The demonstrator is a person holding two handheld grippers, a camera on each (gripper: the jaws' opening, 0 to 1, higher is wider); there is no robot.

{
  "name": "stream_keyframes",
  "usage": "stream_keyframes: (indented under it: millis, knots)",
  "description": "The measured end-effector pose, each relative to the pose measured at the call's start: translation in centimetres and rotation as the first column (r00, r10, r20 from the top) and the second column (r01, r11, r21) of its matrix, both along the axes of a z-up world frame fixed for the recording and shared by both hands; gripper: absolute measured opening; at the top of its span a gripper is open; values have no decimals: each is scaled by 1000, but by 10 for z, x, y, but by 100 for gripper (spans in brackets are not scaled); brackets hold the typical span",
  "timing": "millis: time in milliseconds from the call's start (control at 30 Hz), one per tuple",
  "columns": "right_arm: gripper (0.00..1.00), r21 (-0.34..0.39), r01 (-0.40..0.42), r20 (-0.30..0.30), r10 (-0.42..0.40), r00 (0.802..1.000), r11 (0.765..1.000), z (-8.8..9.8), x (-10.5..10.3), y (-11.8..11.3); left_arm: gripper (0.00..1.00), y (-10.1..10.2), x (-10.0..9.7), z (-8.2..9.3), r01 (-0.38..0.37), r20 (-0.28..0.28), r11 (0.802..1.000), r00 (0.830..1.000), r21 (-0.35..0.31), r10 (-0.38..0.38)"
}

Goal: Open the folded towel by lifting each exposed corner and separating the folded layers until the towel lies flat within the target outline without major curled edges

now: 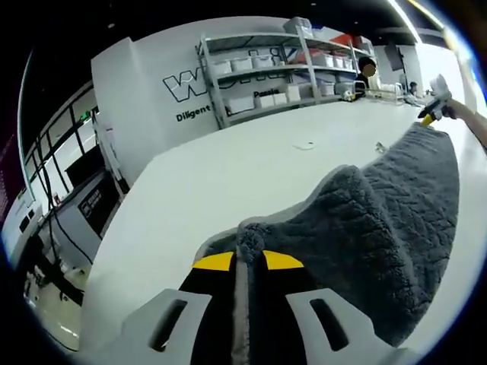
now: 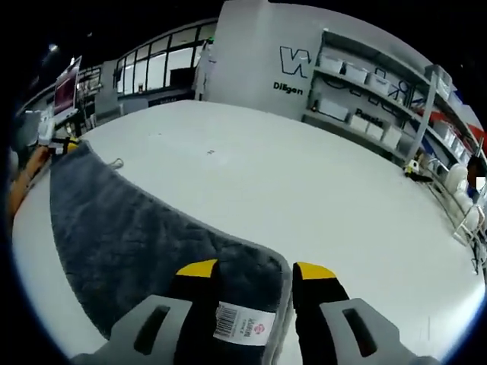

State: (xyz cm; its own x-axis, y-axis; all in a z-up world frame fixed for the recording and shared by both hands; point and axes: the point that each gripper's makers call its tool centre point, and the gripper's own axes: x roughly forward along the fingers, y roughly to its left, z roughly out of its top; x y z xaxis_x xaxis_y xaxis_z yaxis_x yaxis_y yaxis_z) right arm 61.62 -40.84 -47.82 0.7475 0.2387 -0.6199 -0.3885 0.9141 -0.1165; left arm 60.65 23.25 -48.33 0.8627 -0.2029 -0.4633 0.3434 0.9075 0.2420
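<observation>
White table [image 1: 228,182] below; my left gripper [image 1: 247,262] and right gripper [image 2: 247,272] each pinch a grey towel [image 1: 396,228] corner, stretched between. Next I judge: lower flat.

Your left gripper [image 1: 248,262] had its jaws pinched on a bunched corner of the grey towel [image 1: 388,236]. The towel stretched over the white table [image 1: 228,190] toward your other gripper [image 1: 430,112], which held its far corner.
</observation>
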Motion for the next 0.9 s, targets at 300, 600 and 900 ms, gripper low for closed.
stream_keyframes:
  millis: [300, 600, 900]
  knots:
    - [5, 20, -46, -19, 46, 999, 999, -14, -4, 10, 10, 0, -3, 1, 1, 12, 1000, 1000, -1, -1]
    - [0, -39, -76, 30, 77, 997, 996, -5, -10, 11, 10, 3, -8, 10, -19, 54, 1000, 998, 4, 19]
    - [0, -38, -61, 136, 66, 988, 997, 28, -26, 9, 8, 6, -20, 29, -46, 102, 999, 994, -13, 47]
